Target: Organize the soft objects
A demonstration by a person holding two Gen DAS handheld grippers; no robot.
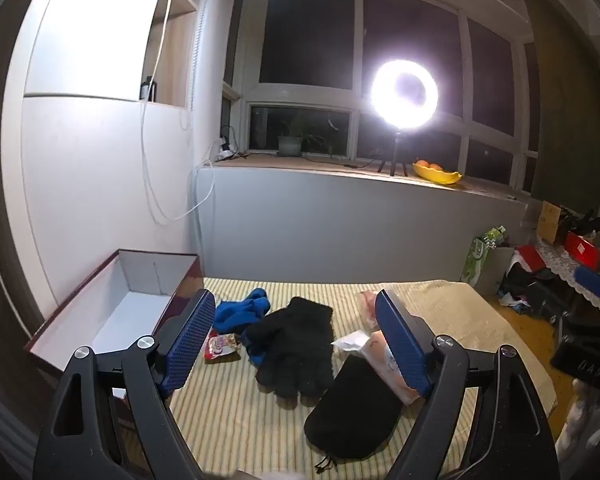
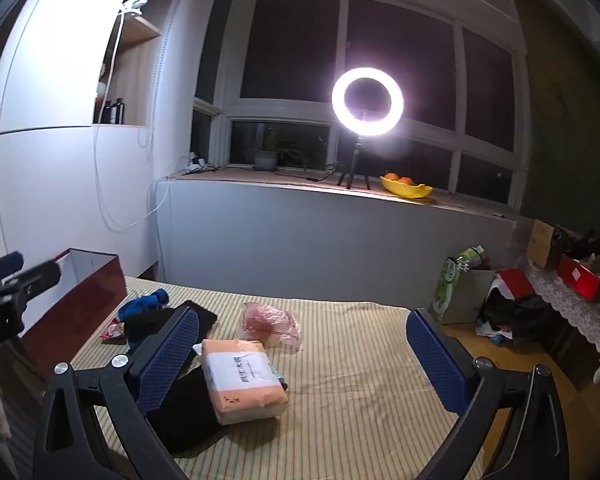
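Left gripper (image 1: 298, 342): fingers spread wide, holding nothing, above black glove (image 1: 296, 346).
Right gripper (image 2: 302, 358): fingers apart, empty, over tissue pack (image 2: 242, 380).
Box (image 1: 112, 308): open, left of striped mat (image 1: 236, 412).

Both cameras sit low over a striped bedspread (image 1: 236, 408), each looking forward between its own blue-padded fingers toward the window wall and the ring light (image 1: 404, 92) on the sill. The left wrist view stands further left, close to the open box (image 1: 112, 312) and just above the black glove (image 1: 296, 344). The right wrist view stands further right, near the tissue pack (image 2: 244, 384). Both views share the bedspread, ring light, fruit bowl (image 2: 406, 189) and box.
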